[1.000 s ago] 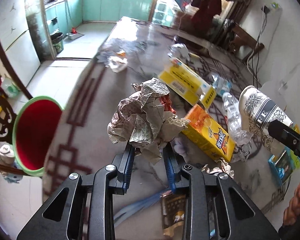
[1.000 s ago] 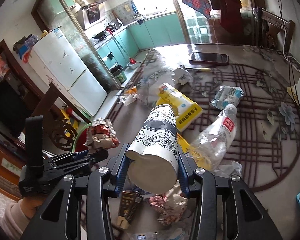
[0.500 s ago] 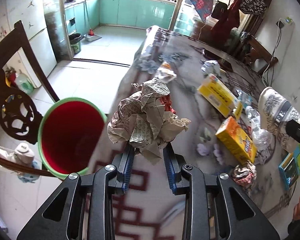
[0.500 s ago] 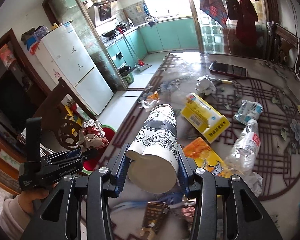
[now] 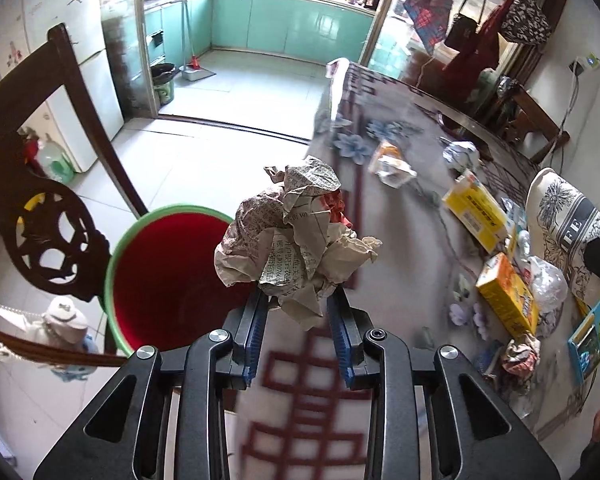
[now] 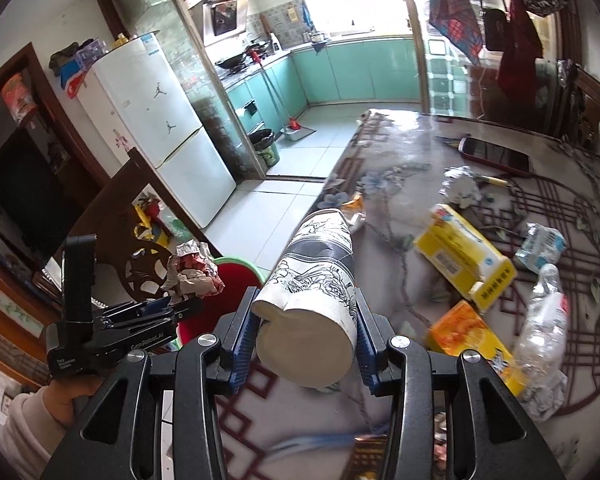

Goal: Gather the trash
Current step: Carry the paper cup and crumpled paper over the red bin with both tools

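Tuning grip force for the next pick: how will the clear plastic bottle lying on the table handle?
The plastic bottle looks empty and already dented, so it is probably light and will likely buckle further under a firm squeeze. It lies on its side on the glossy table, so a push may roll or skid it. Its smooth film could slip between tongs.
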Available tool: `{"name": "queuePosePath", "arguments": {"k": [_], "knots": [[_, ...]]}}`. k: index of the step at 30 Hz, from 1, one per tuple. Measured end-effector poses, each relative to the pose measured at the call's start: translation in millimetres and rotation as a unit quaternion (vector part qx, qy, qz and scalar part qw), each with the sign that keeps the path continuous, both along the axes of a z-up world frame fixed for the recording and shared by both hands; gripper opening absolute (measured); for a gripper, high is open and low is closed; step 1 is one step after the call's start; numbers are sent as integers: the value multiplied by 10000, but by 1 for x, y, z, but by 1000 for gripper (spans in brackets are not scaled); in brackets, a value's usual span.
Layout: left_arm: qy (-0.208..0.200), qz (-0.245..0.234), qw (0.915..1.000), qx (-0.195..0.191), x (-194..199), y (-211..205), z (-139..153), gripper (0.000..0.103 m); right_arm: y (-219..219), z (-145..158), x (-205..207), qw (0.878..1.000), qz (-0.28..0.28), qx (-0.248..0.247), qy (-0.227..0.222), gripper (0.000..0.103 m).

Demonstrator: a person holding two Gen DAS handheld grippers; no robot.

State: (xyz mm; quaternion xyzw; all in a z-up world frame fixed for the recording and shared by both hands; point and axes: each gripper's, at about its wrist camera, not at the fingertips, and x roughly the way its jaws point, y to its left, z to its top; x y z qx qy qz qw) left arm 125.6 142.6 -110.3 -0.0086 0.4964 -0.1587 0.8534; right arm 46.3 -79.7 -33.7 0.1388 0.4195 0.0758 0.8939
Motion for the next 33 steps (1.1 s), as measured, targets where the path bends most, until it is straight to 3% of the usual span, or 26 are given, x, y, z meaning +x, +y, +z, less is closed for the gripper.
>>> {"name": "queuePosePath", "arguments": {"k": [8, 21, 33], "knots": [[52, 360, 9993, 29, 25, 41, -10, 30, 42, -8, 33, 9993, 380, 3, 42, 41], [320, 1105, 9931, 220, 42, 102, -33, 30, 103, -47, 88, 9913, 1209, 297, 419, 41], [492, 1329, 9896, 255, 51, 116, -45, 31, 127, -73, 115, 9848, 1536, 487, 642, 42]]}}
